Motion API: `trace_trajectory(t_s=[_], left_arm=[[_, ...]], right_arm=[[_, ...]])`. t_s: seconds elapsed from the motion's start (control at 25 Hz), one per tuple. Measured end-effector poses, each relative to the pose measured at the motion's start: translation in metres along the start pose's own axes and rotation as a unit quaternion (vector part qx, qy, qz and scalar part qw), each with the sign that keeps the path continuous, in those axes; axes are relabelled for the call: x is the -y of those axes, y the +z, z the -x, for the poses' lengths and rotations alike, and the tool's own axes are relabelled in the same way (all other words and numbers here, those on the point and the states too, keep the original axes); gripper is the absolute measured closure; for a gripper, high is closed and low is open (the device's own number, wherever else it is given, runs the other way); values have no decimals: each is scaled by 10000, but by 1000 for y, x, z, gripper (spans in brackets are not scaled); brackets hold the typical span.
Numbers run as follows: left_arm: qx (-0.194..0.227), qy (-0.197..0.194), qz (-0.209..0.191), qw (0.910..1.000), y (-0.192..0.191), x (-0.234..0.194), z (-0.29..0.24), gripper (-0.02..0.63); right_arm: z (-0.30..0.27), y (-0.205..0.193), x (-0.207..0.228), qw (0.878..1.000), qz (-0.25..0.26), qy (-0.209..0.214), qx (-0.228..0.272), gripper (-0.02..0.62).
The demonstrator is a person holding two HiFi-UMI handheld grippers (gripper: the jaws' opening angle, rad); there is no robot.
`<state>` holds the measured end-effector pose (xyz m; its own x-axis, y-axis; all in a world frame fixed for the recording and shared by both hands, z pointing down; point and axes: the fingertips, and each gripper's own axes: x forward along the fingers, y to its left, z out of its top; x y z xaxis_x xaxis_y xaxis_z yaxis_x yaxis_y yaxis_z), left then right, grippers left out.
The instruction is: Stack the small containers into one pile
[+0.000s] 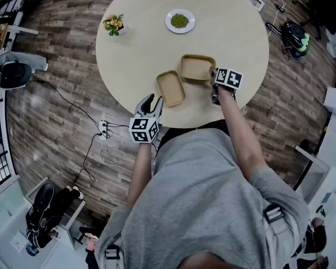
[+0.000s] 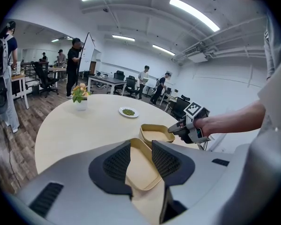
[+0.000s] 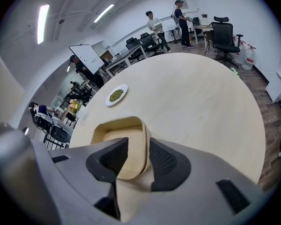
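Two tan shallow containers lie side by side on the round table [image 1: 235, 32]. The nearer one [image 1: 171, 88] sits by the front edge, the farther one [image 1: 197, 67] to its right. My left gripper [image 1: 153, 101] hovers open at the table's front edge, just short of the nearer container [image 2: 143, 172], with nothing between its jaws [image 2: 140, 146]. My right gripper [image 1: 212, 76] is at the farther container's right end. In the right gripper view its jaws [image 3: 138, 142] stand open astride that container's rim [image 3: 117, 137], with gaps on both sides.
A white plate of green bits [image 1: 180, 21] and a small potted plant [image 1: 113, 24] stand at the table's far side. Cables and a power strip [image 1: 103, 129] lie on the wooden floor to the left. People and office chairs are in the background.
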<state>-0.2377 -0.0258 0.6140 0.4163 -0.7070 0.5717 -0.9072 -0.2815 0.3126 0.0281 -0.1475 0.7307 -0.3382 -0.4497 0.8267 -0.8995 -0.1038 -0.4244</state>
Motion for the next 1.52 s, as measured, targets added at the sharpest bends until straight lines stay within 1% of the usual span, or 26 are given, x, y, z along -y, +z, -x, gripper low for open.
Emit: trace_trajectory(t_s=[0.04, 0.24, 0.56, 0.68, 0.8, 0.96, 1.04, 1.12, 1.2, 1.36, 1.44, 1.52], left_arm=[[-10, -1, 3, 10000, 0, 0, 0, 452], [-9, -66, -7, 10000, -2, 6, -2, 451], [-10, -123, -42, 9999, -3, 11, -7, 452], [-81, -94, -46, 9999, -11, 9, -8, 451], [-183, -65, 20, 9998, -20, 8, -12, 453], [-234, -5, 207, 9995, -32, 3, -19, 453], [-279, 88, 244, 9993, -40, -1, -22, 453], [-379, 192, 266, 9987, -49, -5, -24, 453], [-521, 274, 307, 9978, -59, -11, -27, 453], [-774, 344, 443, 9954, -79, -18, -38, 453], [-860, 428, 509, 9941, -87, -21, -42, 453], [-930, 526, 578, 9926, -93, -25, -45, 453]], right_arm=[[0, -1, -1, 10000, 7, 26, 9, 435], [5, -4, -1, 9999, 3, 104, 54, 412], [16, -12, 11, 9999, -43, 115, 68, 408], [20, -18, 12, 9997, 39, 222, 97, 410], [25, -26, 9, 9987, 305, 400, 82, 411], [33, -41, 6, 9959, 669, 598, 69, 416], [36, -50, -1, 9921, 837, 929, 57, 431], [41, -60, -10, 9859, 1085, 1276, 3, 450], [46, -71, -16, 9789, 1440, 1449, -93, 460], [49, -89, -15, 9671, 2041, 1492, -273, 488], [51, -94, -11, 9652, 2155, 1452, -310, 499], [53, -98, -5, 9660, 2152, 1396, -330, 502]])
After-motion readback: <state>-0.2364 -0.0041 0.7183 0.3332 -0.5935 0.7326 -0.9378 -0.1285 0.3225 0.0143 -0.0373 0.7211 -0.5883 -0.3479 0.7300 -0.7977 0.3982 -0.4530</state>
